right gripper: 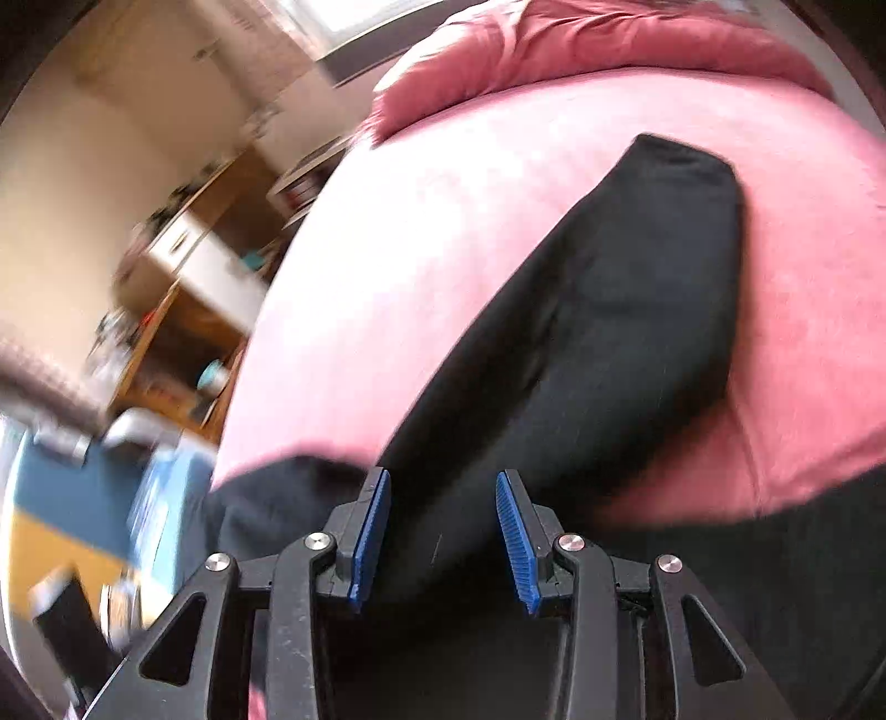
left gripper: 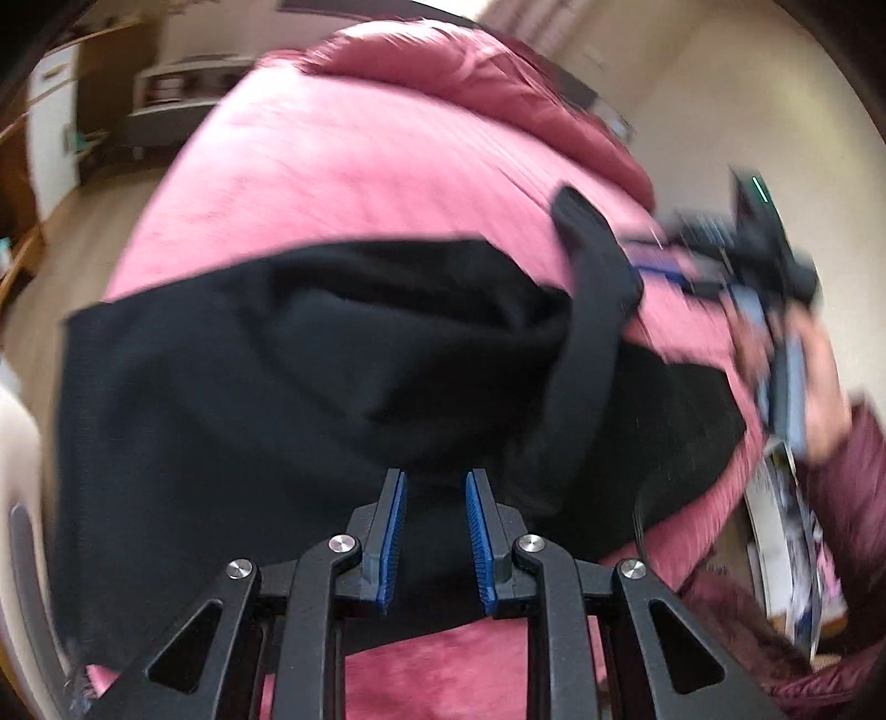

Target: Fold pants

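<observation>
Black pants [left gripper: 266,387] lie across a pink bed [left gripper: 332,166]. In the left wrist view my left gripper [left gripper: 436,498] is open, its blue pads just above the black cloth and holding nothing. The right gripper [left gripper: 587,232] shows there at the right, its black finger over the pants' edge; the frame is blurred. In the right wrist view my right gripper [right gripper: 443,498] is open over the pants [right gripper: 609,332], one leg stretching away toward the upper right. No cloth sits between the pads.
A rumpled pink duvet [right gripper: 609,39] lies at the head of the bed. Wooden shelves and a desk [right gripper: 188,310] stand to the left of the bed. A magazine [left gripper: 786,543] lies at the right bed edge, next to a maroon sleeve [left gripper: 847,487].
</observation>
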Available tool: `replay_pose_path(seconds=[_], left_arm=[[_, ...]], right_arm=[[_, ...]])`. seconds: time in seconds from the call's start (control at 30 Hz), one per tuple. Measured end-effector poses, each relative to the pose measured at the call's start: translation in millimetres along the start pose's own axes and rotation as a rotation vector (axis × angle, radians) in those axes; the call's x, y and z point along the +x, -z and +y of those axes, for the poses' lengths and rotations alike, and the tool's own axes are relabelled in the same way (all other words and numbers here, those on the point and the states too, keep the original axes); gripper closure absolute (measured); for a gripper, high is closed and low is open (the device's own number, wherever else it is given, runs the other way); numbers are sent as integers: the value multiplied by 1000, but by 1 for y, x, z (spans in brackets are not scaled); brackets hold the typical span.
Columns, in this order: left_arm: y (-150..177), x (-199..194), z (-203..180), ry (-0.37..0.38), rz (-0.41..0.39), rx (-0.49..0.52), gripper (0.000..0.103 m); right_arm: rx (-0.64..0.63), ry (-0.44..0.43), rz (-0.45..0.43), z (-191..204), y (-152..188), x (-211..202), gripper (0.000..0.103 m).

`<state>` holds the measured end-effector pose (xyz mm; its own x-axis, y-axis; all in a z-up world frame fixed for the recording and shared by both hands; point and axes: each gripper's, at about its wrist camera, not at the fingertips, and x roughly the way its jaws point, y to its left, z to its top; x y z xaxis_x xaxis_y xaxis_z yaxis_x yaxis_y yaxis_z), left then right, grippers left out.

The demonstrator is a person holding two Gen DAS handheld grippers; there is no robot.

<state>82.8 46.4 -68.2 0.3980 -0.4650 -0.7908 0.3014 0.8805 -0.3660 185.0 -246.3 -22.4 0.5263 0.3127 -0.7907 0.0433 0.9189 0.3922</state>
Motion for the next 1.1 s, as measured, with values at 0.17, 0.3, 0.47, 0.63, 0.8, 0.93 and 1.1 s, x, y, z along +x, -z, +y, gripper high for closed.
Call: replay_pose_path(seconds=[0.17, 0.3, 0.47, 0.63, 0.8, 0.93, 1.1], left_arm=[[5, 19, 1, 39, 50, -15, 81], [6, 25, 11, 42, 53, -49, 81], [5, 26, 9, 34, 56, -52, 81], [7, 25, 1, 24, 57, -42, 80], [6, 21, -4, 23, 49, -38, 80], [6, 17, -12, 46, 48, -16, 80], [11, 16, -26, 69, 56, 20, 80]], right_arm=[[46, 102, -4, 1, -53, 37, 62], [66, 181, 21, 5, -73, 69, 62], [48, 310, 93, 5, -78, 105, 62], [-6, 296, 99, 7, -77, 103, 97], [-20, 250, 13, 2, -74, 55, 97], [29, 200, -73, -15, -59, 2, 97], [127, 159, -152, -48, -10, -65, 97]])
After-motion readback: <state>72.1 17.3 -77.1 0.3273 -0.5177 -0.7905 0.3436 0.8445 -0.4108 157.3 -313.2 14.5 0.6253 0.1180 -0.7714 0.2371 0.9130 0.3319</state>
